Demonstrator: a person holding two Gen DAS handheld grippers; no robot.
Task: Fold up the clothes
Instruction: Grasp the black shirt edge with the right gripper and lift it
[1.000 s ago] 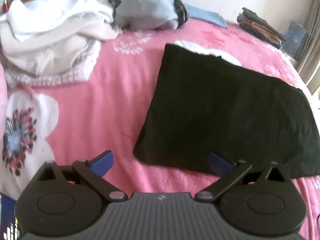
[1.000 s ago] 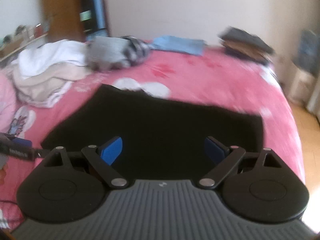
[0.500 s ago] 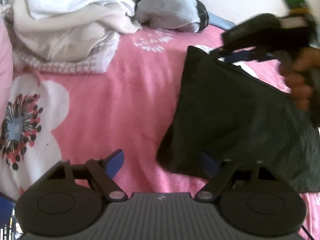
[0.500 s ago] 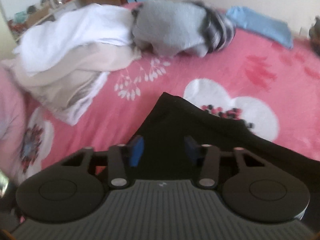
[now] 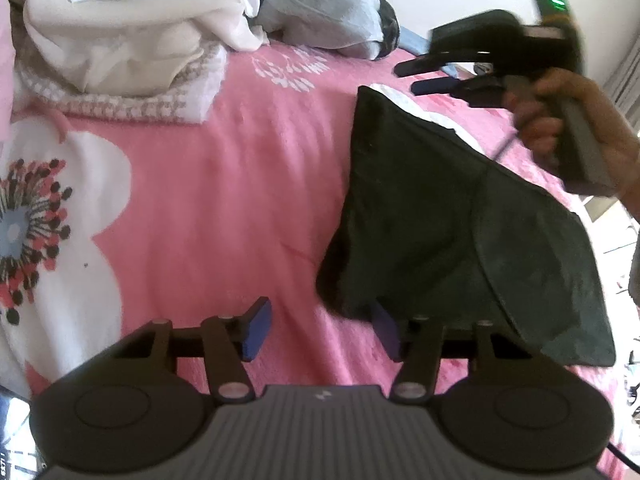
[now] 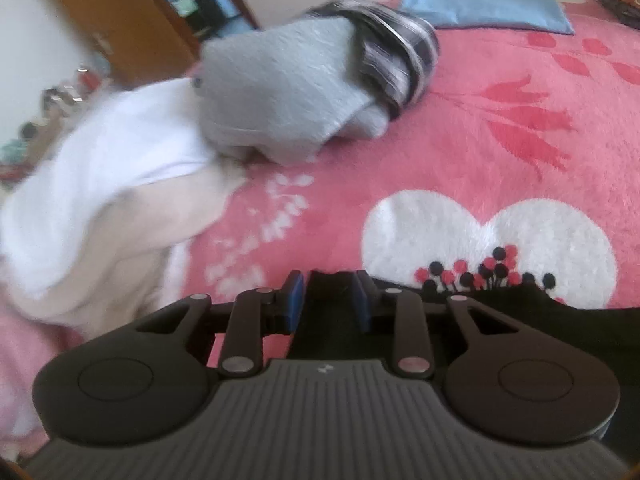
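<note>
A black folded garment (image 5: 440,220) lies on the pink flowered bedspread (image 5: 200,200). My left gripper (image 5: 320,330) is at its near left corner, jaws closing. The corner lies partly between the blue pads (image 5: 256,332), which do not press on it. My right gripper (image 5: 406,78), held by a hand (image 5: 560,120), is at the garment's far corner. In the right wrist view the right gripper (image 6: 327,300) is narrow and still closing, with black cloth (image 6: 328,316) filling the gap between its pads. A firm pinch does not show.
A heap of white and cream clothes (image 5: 120,40) lies at the far left, also in the right wrist view (image 6: 100,184). Beside the heap sits a grey garment with a plaid piece (image 6: 288,96). A blue folded item (image 6: 480,4) lies at the bed's far edge.
The right gripper swung in to the garment's far corner and narrowed around the cloth. The left gripper moved closer to the near corner, and its jaws came closer together.
</note>
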